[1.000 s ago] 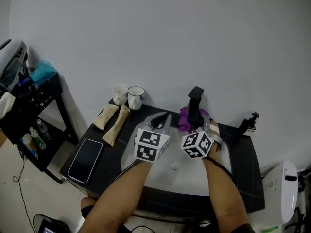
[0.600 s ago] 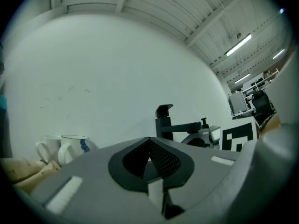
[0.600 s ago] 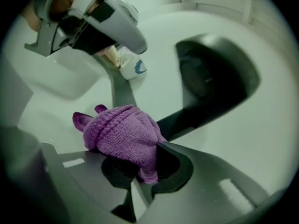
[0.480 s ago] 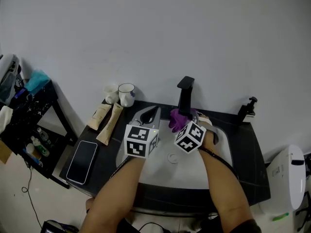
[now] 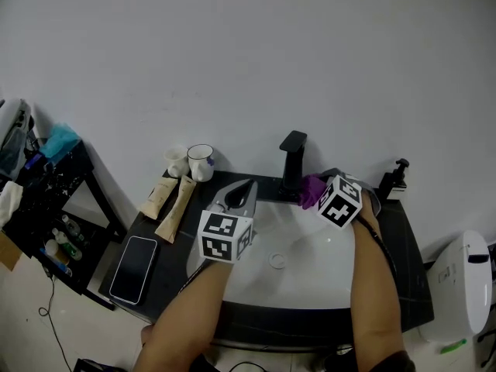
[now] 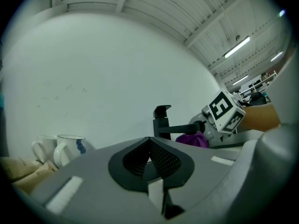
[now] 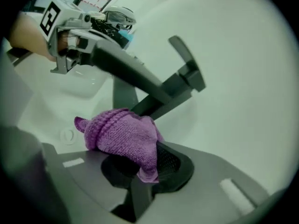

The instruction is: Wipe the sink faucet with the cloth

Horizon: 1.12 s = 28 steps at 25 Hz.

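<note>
The black sink faucet stands at the back rim of the white sink. My right gripper is shut on a purple knitted cloth and holds it just right of the faucet's base. In the right gripper view the cloth bulges out of the jaws below the faucet's spout. My left gripper hovers over the sink's left rim, shut with nothing in it. In the left gripper view the faucet and the cloth show beyond the shut jaws.
Two mugs and two beige sachets lie on the dark counter at the left, with a phone nearer the front. A black soap pump stands at the back right. A cluttered black rack is at the far left.
My right gripper has carried the cloth from the front left of the faucet round to its right side. The left gripper has hardly moved.
</note>
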Each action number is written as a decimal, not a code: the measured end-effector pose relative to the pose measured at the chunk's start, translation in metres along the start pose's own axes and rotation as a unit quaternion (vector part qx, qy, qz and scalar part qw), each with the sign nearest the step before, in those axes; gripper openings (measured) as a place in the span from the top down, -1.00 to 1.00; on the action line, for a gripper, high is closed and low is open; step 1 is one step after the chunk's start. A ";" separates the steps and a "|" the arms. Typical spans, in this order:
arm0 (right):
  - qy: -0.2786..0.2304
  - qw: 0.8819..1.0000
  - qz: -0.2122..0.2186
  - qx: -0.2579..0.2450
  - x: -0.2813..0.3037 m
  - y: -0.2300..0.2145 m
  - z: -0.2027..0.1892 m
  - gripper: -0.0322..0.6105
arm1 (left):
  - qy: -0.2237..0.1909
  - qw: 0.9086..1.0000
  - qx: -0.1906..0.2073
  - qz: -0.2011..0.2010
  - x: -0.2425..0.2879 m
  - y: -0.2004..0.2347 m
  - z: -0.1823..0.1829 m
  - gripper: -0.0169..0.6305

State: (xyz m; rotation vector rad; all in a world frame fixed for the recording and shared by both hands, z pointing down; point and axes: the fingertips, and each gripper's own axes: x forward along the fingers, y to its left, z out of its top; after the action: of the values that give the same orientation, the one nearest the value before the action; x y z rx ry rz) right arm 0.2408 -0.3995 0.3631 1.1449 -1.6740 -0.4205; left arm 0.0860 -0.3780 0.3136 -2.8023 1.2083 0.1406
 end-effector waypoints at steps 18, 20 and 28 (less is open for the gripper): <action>-0.046 0.967 -0.244 -0.056 -0.028 -0.069 0.034 0.72 | -0.016 1.000 0.001 0.001 0.003 0.004 0.006 0.90; -0.035 0.976 -0.206 -0.057 -0.013 -0.054 0.027 0.72 | -0.017 1.000 0.002 0.000 0.003 0.003 0.006 0.90; 0.025 0.996 -0.053 -0.074 0.044 0.018 -0.008 0.73 | -0.013 1.000 0.008 0.002 0.003 0.003 0.006 0.90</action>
State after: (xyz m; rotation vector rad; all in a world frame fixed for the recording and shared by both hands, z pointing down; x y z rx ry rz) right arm 0.2382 -0.4254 0.4031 1.1283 -1.5169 -0.5675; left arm 0.0855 -0.3812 0.3075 -2.7766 1.2033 0.1659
